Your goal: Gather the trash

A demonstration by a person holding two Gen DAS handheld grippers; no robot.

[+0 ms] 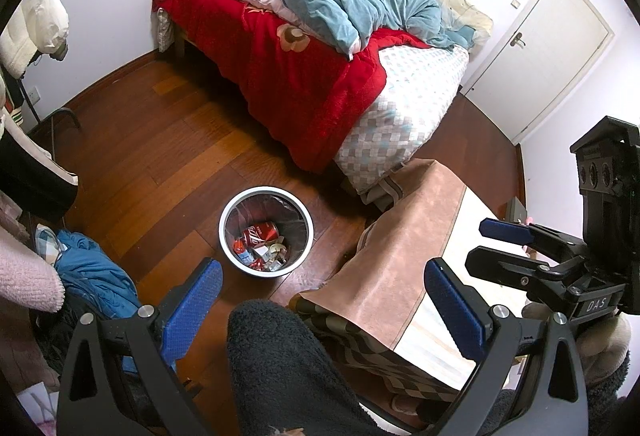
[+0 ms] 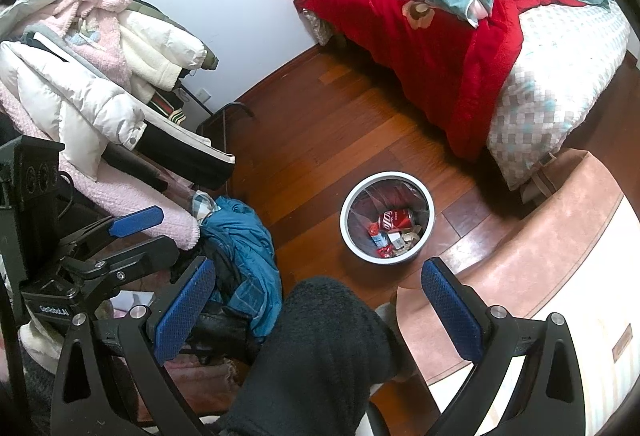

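Observation:
A round white trash bin (image 1: 224,236) stands on the wooden floor. It holds a red soda can (image 1: 262,233) and several wrappers. It also shows in the right wrist view (image 2: 346,224) with the can (image 2: 396,219). My left gripper (image 1: 324,300) is open and empty, high above the floor near the bin. My right gripper (image 2: 316,300) is open and empty at about the same height. Each gripper shows in the other's view, the right one (image 1: 486,240) at the right edge and the left one (image 2: 156,232) at the left, both open.
A bed (image 1: 416,104) with a red blanket and a blue quilt stands behind the bin. A table with a pink-brown cloth (image 1: 404,256) is at the right. A pile of clothes (image 2: 92,76) and a blue jacket (image 2: 244,244) lie at the left. A closed door (image 1: 552,48) is behind.

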